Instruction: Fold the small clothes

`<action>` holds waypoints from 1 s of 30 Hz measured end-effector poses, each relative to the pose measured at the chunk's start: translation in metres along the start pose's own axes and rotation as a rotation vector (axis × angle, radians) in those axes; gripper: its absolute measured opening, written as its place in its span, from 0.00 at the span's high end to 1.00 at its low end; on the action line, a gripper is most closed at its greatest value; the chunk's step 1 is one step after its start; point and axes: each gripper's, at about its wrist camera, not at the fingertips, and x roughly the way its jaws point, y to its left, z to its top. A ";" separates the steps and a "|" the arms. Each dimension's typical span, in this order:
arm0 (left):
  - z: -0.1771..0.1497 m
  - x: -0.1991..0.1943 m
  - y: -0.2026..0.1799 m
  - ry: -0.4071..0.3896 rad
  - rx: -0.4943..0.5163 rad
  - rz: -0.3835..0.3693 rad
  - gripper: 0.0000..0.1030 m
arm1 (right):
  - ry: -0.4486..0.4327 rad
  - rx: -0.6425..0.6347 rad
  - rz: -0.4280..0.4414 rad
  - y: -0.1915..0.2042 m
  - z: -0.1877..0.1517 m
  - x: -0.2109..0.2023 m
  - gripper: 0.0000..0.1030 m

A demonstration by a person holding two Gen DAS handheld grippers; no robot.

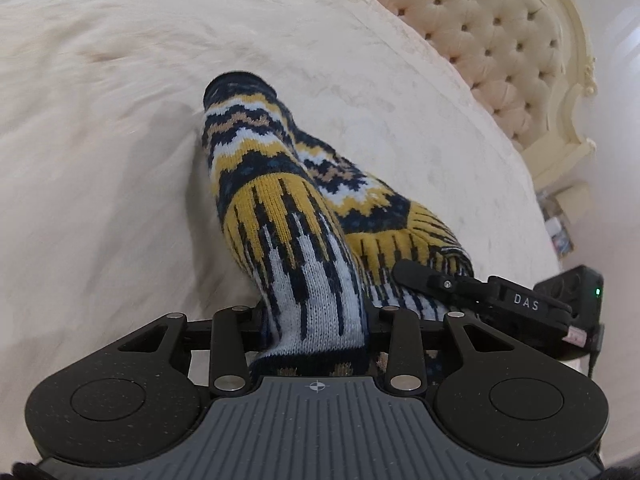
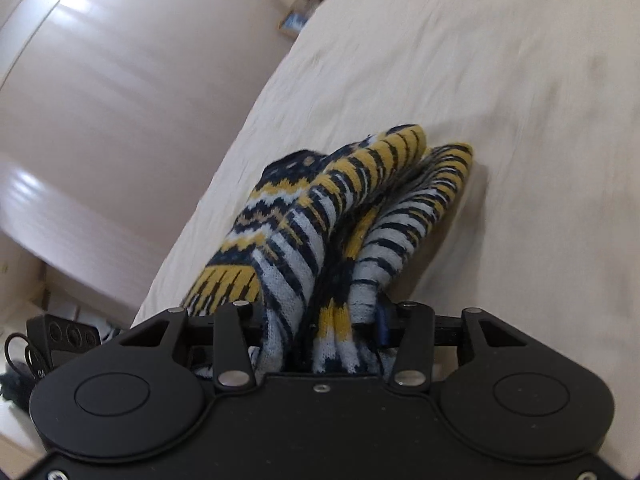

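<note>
My left claw [image 1: 316,336] is clamped on a bunched fold of the patterned knit garment [image 1: 280,216], white wool with dark dashes pinched between its jaws. From there the knit rises in a ridge of navy, mustard and white zigzag bands, then drops to the cream bedspread [image 1: 120,120]. Just to the right, my right claw [image 1: 440,280] lies against the same garment (its black arm bears the letters DAS).

Through the right wrist camera, the right claw [image 2: 324,340] is clamped on several gathered layers of the same knit [image 2: 332,208], which fan out ahead in two striped folds and rest on the bedspread [image 2: 480,80].

Beyond the bed's edge stands a tufted cream headboard [image 1: 488,28] with a carved frame. On the other side is a pale glossy wardrobe [image 2: 100,100], slightly blurred.
</note>
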 end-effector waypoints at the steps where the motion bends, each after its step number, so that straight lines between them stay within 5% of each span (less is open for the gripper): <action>1: -0.008 -0.010 0.001 0.001 0.008 0.010 0.65 | 0.024 -0.007 0.004 0.007 -0.013 -0.002 0.47; 5: -0.049 -0.044 0.018 0.024 -0.004 0.038 0.63 | 0.117 -0.068 -0.031 0.029 -0.063 -0.006 0.44; 11: -0.091 -0.042 0.045 0.002 0.017 0.199 0.48 | 0.151 -0.129 -0.192 0.032 -0.098 -0.015 0.35; 17: -0.096 -0.056 0.031 -0.098 0.041 0.275 0.45 | 0.044 -0.263 -0.320 0.059 -0.105 -0.045 0.26; 23: -0.079 -0.070 0.002 -0.206 0.109 0.393 0.32 | -0.121 -0.403 -0.373 0.092 -0.103 -0.040 0.00; 30: -0.054 -0.037 0.001 -0.220 0.147 0.497 0.32 | -0.216 -0.480 -0.457 0.100 -0.095 0.000 0.00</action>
